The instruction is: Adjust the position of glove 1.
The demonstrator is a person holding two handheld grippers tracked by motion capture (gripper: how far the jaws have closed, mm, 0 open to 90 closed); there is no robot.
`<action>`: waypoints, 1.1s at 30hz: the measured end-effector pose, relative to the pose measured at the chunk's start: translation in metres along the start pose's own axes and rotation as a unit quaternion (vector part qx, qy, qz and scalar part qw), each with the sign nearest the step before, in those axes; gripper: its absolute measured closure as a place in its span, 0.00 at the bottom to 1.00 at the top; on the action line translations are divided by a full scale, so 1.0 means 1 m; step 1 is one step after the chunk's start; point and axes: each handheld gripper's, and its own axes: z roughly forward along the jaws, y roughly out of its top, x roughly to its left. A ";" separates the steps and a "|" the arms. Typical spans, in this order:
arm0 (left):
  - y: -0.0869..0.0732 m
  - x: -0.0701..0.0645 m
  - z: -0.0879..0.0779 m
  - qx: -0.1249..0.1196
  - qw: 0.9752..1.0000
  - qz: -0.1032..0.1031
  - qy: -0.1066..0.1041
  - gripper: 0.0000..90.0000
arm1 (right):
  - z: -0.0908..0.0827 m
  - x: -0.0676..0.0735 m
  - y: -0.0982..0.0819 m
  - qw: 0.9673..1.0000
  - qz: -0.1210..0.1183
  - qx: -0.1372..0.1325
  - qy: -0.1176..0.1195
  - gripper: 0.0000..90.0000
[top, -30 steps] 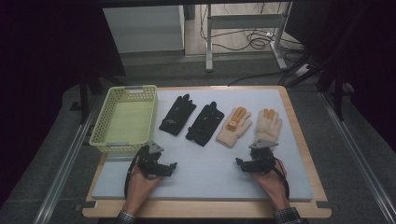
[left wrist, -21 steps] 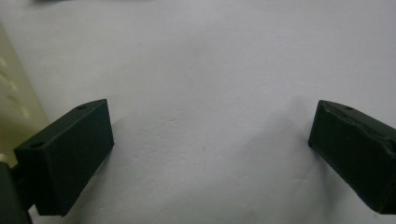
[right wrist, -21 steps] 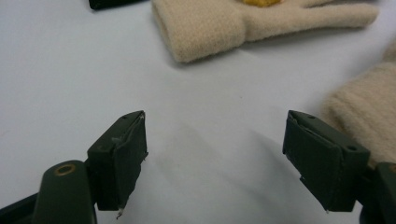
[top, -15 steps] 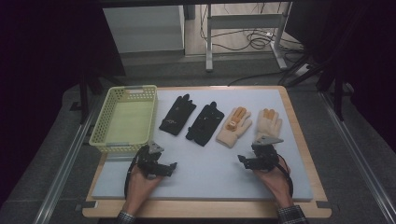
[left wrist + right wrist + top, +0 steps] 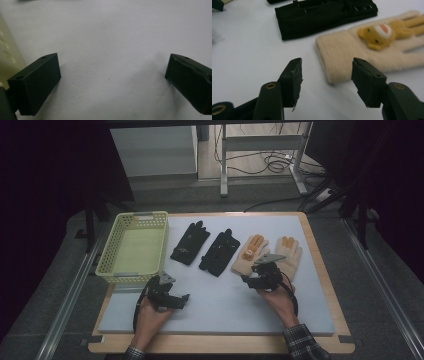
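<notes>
Four gloves lie in a row on the white mat (image 5: 225,310): two black gloves (image 5: 190,242) (image 5: 220,251) and two cream gloves (image 5: 251,254) (image 5: 289,251) with orange fingertips. My right gripper (image 5: 248,279) hovers at the cuff of the left cream glove (image 5: 342,57), which bears a small yellow bear figure. Its jaws have just been closing and stand open, with the cuff just ahead of the tips and not pinched (image 5: 327,67). My left gripper (image 5: 183,298) rests on the mat near the basket, wide open with nothing between its jaws (image 5: 112,67).
A pale yellow mesh basket (image 5: 132,247) stands at the mat's left end, and its wall shows at the left (image 5: 6,50). The mat sits on a wooden board (image 5: 320,250). A black glove (image 5: 324,17) lies beyond the cream cuff.
My right gripper has moved forward and left to the cream glove's cuff and lifted a little, with its jaws narrower. The left gripper has stayed put.
</notes>
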 end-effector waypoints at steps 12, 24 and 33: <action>0.000 0.000 0.000 0.000 1.000 0.000 0.000 0.00 | 0.042 0.010 0.042 1.000 -0.020 0.009 0.002 0.47; 0.000 0.000 0.000 0.000 1.000 0.000 -0.001 0.00 | 0.088 0.012 0.077 1.000 -0.009 0.017 -0.012 0.40; 0.000 0.000 0.000 0.000 1.000 -0.001 -0.001 0.00 | 0.123 0.008 0.085 0.999 0.006 0.038 -0.038 0.27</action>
